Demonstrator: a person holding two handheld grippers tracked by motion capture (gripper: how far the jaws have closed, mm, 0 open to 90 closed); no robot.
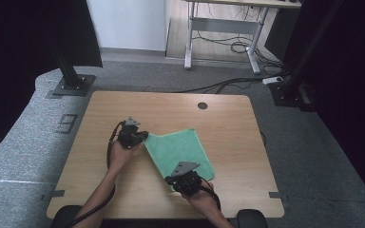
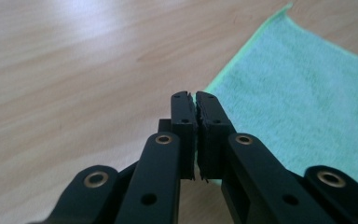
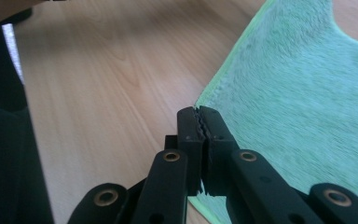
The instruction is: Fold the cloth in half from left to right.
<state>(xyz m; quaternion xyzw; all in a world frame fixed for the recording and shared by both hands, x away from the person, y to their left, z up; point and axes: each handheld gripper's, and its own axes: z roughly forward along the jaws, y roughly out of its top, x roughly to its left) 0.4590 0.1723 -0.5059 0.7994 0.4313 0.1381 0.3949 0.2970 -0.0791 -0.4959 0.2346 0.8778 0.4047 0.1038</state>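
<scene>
On the table, a green cloth is gripped at two corners.
Left gripper pinches the cloth's corner nearest the table's left edge, jaws closed on the hem. Right gripper clamps the corner nearest the front edge. Cloth lies mid-table, slightly right of centre, gripped edge lifted.

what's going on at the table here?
A person is working a green cloth on a wooden table with a handheld gripper in each hand. The left gripper is shut on the cloth's edge at its near left corner. The right gripper is shut on the edge at the corner nearest the person. The rest of the cloth lies spread on the tabletop, so it looks like the start of a lift or a fold.
</scene>
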